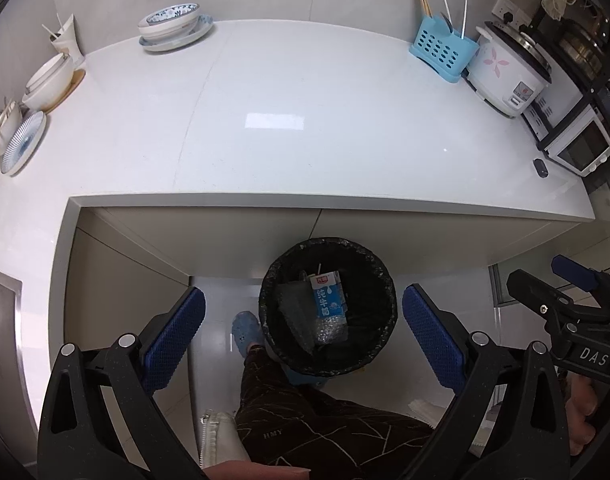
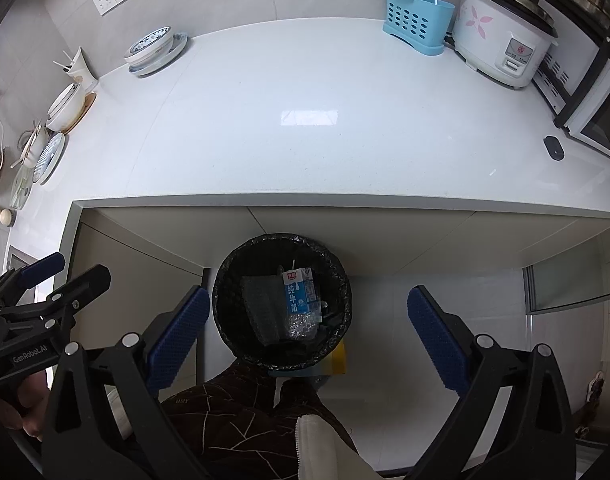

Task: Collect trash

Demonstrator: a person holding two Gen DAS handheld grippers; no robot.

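Note:
A round bin with a black liner (image 1: pixel 379 280) stands on the floor below the counter's front edge; it also shows in the right wrist view (image 2: pixel 229 280). Inside lie a blue-and-white milk carton (image 1: pixel 328 295) (image 2: pixel 300 292), bubble wrap (image 1: pixel 329 330) (image 2: pixel 301 326) and a dark plastic piece (image 1: pixel 291 300). My left gripper (image 1: pixel 303 334) is open and empty, held above the bin. My right gripper (image 2: pixel 308 330) is open and empty, also above the bin. Each gripper shows at the edge of the other's view, the right one (image 1: pixel 561 292) and the left one (image 2: pixel 53 280).
The white counter (image 1: pixel 305 120) holds stacked bowls and plates (image 1: pixel 173 26) at the back left, more dishes (image 1: pixel 45 84) along the left, a blue utensil caddy (image 1: pixel 441 48), a rice cooker (image 1: pixel 509 72), a toaster oven (image 1: pixel 581 144) and a small dark object (image 1: pixel 540 168). The person's legs (image 1: pixel 305 420) are below.

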